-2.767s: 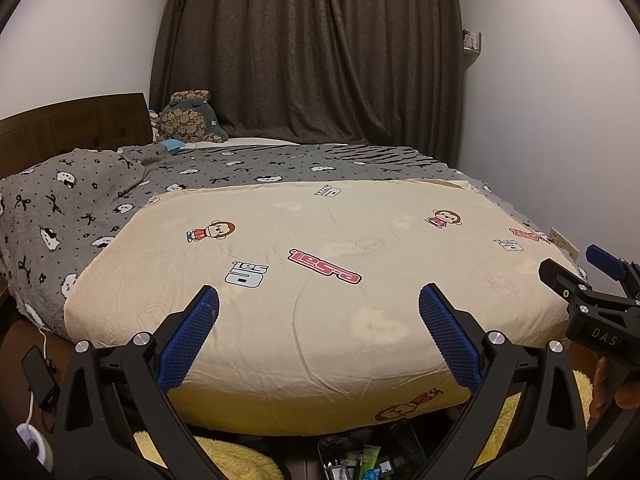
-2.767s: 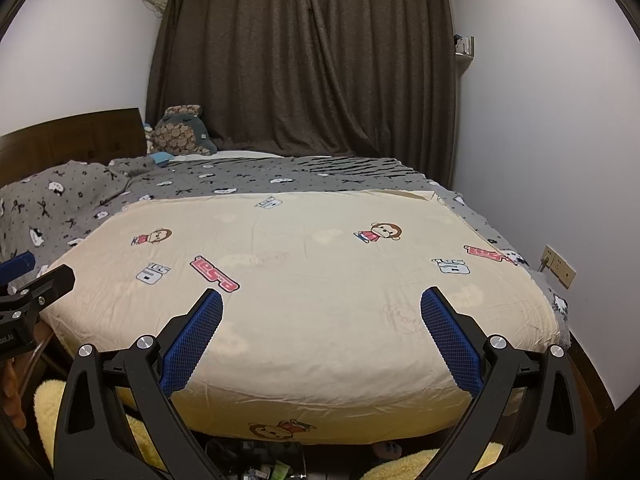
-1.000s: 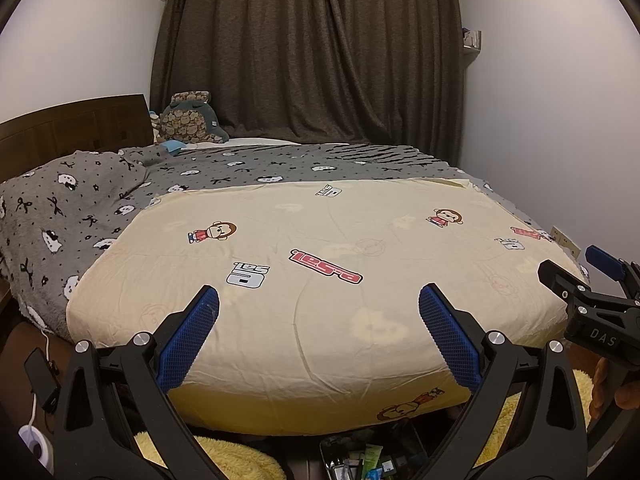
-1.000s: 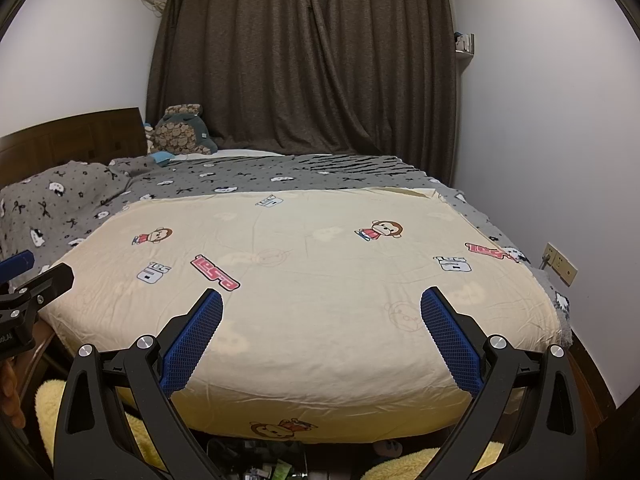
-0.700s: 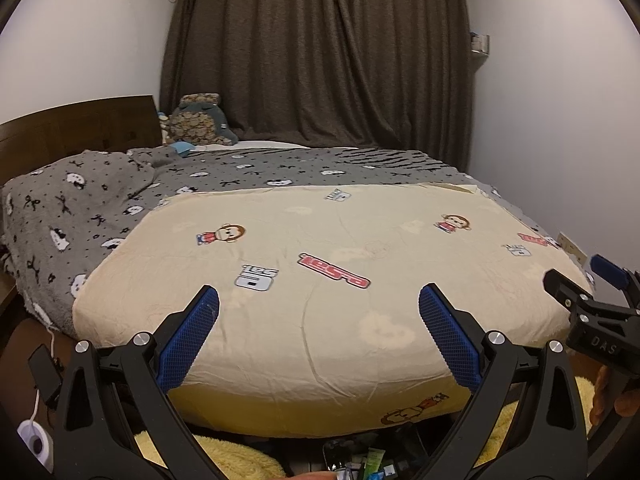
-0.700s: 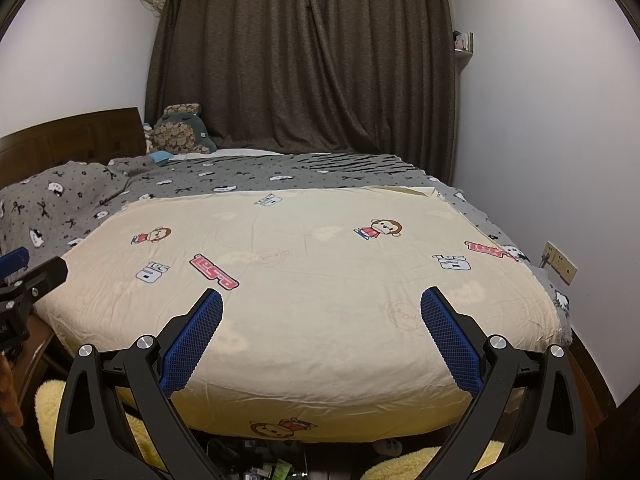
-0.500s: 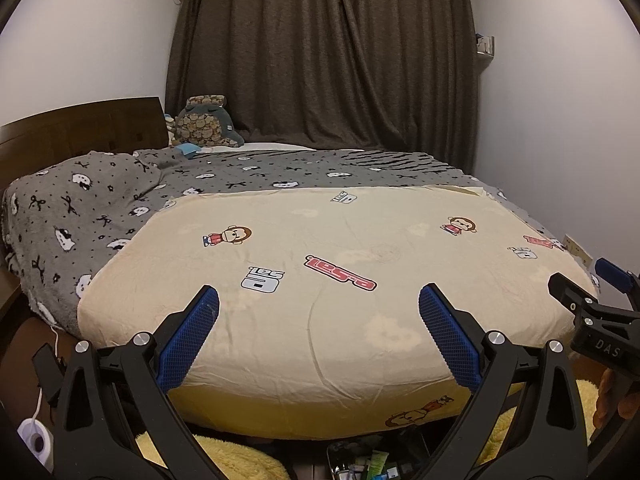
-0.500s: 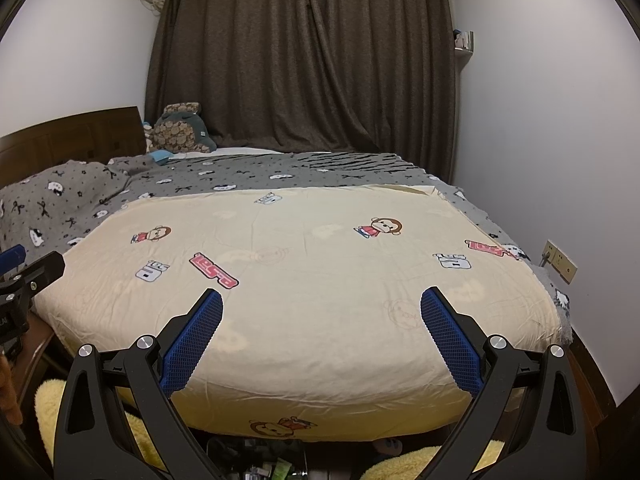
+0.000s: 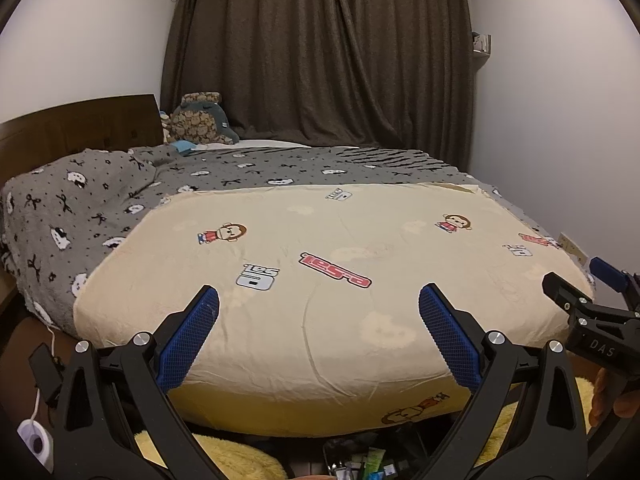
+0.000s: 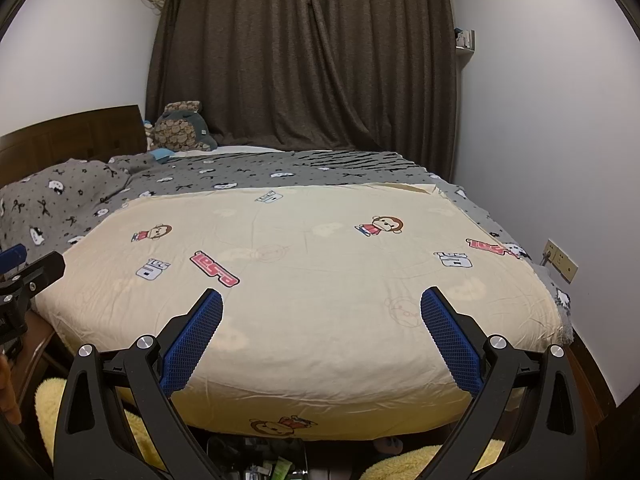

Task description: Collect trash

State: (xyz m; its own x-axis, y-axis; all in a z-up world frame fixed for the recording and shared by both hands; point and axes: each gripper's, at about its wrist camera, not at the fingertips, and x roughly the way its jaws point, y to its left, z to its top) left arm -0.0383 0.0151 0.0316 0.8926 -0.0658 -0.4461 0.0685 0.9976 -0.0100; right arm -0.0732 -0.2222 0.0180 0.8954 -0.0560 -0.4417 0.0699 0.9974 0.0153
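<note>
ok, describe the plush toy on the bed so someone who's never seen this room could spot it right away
Start at the dark curtain behind the bed, then drop to the bed's far left corner, beside the wooden headboard. The plush toy sits there, dark teal with a brown patterned belly. It is the only bulky upright shape there; the grey blanket and cream cartoon sheet lie nearly flat.

- A heap of small packets and tubes, the trash (image 9: 370,465), is seen on the floor at the foot of the bed, at the bottom edge of the left wrist view.
- Green and white wrappers are made out among darker pieces; single items cannot be told apart.
- The same heap (image 10: 276,466) is seen in the right wrist view, between two yellow fluffy patches.
</note>
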